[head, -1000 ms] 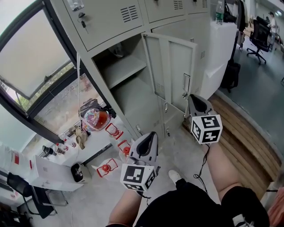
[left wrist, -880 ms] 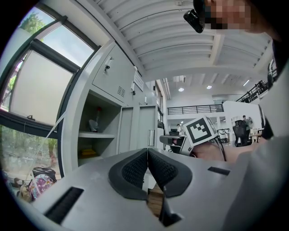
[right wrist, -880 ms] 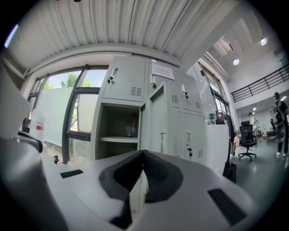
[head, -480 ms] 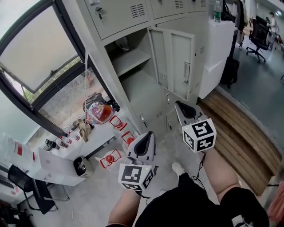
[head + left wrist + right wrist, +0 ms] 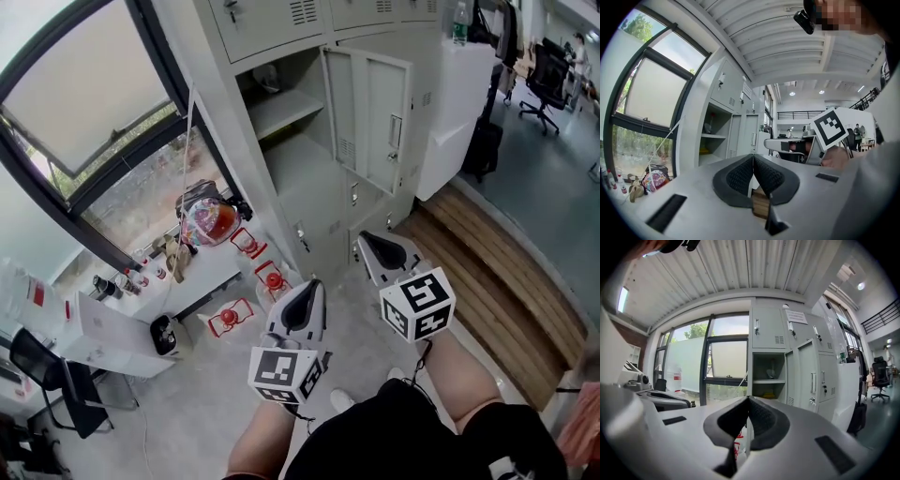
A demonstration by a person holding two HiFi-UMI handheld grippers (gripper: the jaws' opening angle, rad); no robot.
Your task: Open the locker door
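Head view gives us the grey locker bank [image 5: 262, 23], its door [image 5: 370, 117] swung wide open, well ahead of both tools. We hold the left gripper [image 5: 315, 285] and right gripper [image 5: 365, 240] with jaws pressed together, both empty.
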